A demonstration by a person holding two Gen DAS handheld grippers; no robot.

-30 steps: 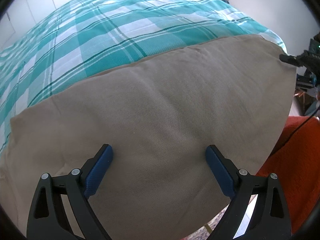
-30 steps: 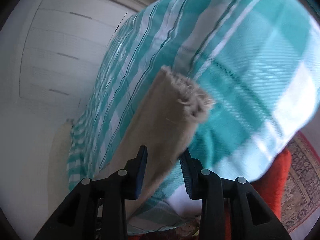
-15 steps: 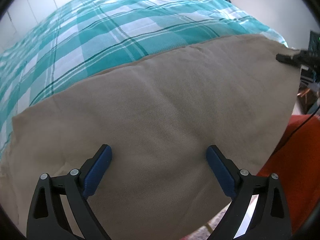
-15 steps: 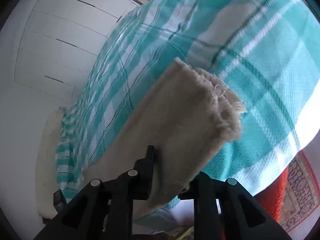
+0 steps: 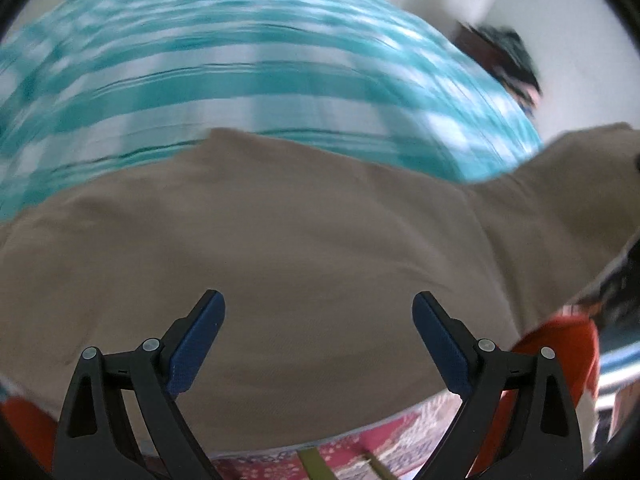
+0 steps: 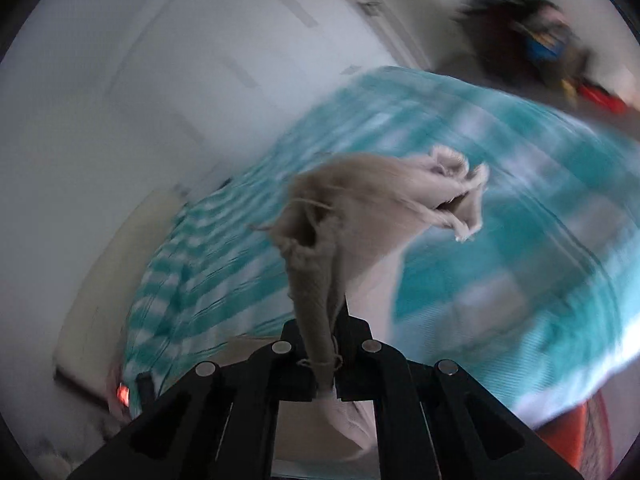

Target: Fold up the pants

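Note:
Beige pants lie across the near edge of a bed with a teal plaid cover. My left gripper is open and hovers just over the pants' wide part, holding nothing. My right gripper is shut on the frayed leg end of the pants and holds it lifted above the bed; the cloth bunches up out of the jaws. In the left wrist view that lifted leg rises at the right. Both views are motion-blurred.
White wardrobe doors stand behind the bed. A dark pile of clothes lies at the far end. An orange fabric object and a patterned rug are below the bed's near edge.
My right gripper has closed on the leg end and lifted it, swinging over the bed. My left gripper's view has shifted; its jaws stay open over the pants.

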